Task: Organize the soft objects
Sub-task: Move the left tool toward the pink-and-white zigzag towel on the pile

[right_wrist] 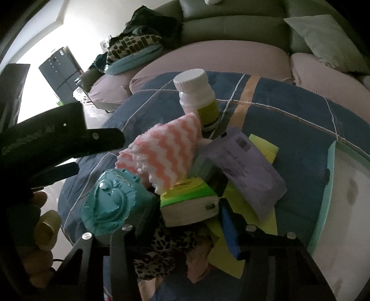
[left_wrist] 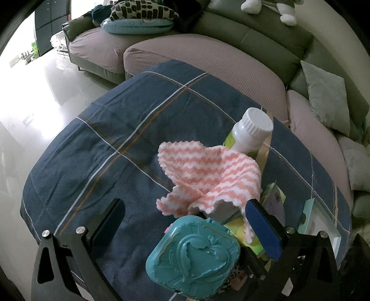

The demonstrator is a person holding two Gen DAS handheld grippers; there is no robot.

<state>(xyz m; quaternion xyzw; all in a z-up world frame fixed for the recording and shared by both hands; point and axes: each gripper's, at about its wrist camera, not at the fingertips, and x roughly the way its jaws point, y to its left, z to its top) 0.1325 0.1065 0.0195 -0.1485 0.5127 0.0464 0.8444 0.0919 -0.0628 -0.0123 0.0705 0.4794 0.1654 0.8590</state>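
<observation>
Left wrist view: left gripper (left_wrist: 185, 222) over a blue plaid cloth (left_wrist: 111, 143) covering a table; its jaws stand wide apart, nothing pressed between them; left finger over bare cloth, right finger (left_wrist: 263, 229) with its blue pad just beside the near edge of a pink-and-white striped knit cloth (left_wrist: 203, 176), whether touching cannot be told. The knit cloth lies crumpled right of centre, draped over a pile. A teal plastic case (left_wrist: 194, 257) with a raised bird-like relief sits nearest, between the fingers; a white bottle (left_wrist: 249, 132) with a ribbed cap stands just beyond the knit cloth. Far: a grey-pink sofa (left_wrist: 208, 58) with a patterned cushion (left_wrist: 141, 11) on a teal cushion (left_wrist: 138, 25), a pale cushion (left_wrist: 326, 99) at right, white plush toys (left_wrist: 286, 14) on the backrest; shiny tiled floor (left_wrist: 34, 92) at left.

Right wrist view: right gripper (right_wrist: 185, 222) low over the pile, jaws partly apart; the left finger is hidden behind the teal case, the right finger (right_wrist: 229, 229) blue-padded; whether they press on anything cannot be told. Seen only here: a green-covered book (right_wrist: 189, 194) under the knit cloth (right_wrist: 161, 152), a lilac paper packet (right_wrist: 245, 166) tilted across it, yellow-green sheets (right_wrist: 231, 252), a leopard-print fabric (right_wrist: 161, 250) and a pinkish fabric (right_wrist: 198, 264) nearest the camera, a mint-rimmed white tray (right_wrist: 330, 176) at right. The left gripper's black body (right_wrist: 57, 136) shows at left, with gloved fingers (right_wrist: 44, 222) below it.
</observation>
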